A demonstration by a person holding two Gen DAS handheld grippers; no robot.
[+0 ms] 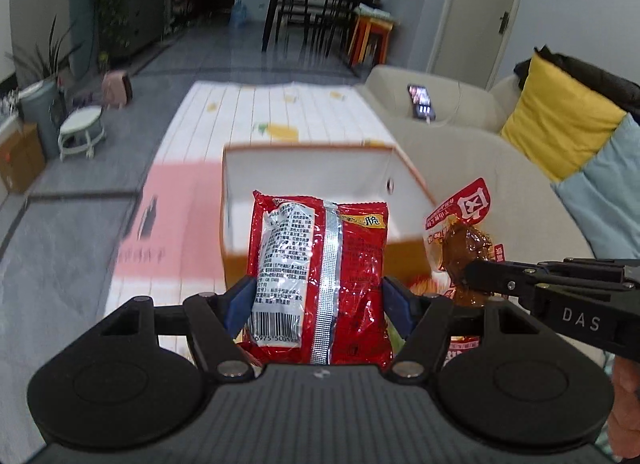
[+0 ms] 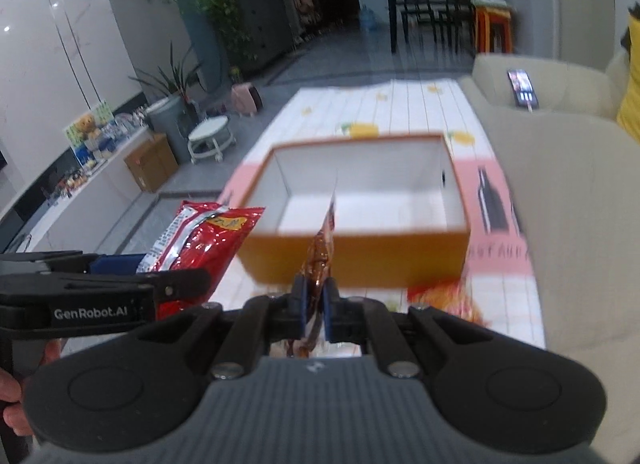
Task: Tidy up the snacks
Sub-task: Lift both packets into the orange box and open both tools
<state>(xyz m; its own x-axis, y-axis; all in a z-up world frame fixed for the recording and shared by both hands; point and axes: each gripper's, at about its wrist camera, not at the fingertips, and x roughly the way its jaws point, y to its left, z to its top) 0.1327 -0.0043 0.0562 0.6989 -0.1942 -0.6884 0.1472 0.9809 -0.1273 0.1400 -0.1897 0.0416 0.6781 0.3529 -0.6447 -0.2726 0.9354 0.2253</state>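
Note:
My left gripper point(image 1: 318, 296) is shut on a red foil snack bag point(image 1: 320, 280), held upright with its printed back and barcode toward the camera. The same red bag point(image 2: 200, 236) shows at the left of the right wrist view. My right gripper point(image 2: 314, 304) is shut on a small clear pouch of brown snack point(image 2: 320, 256), seen edge-on; that pouch point(image 1: 460, 248) with its red label shows at the right of the left wrist view. Both hang in the air just short of an orange box with a white inside point(image 2: 360, 256), which holds nothing visible.
The box point(image 1: 236, 191) stands on a low table with a white tiled cloth point(image 1: 280, 111) and a pink mat point(image 1: 180, 215). More red-orange packets point(image 2: 444, 296) lie on the table before the box. A beige sofa point(image 2: 560, 183) with a phone point(image 2: 522, 93) lies to the right.

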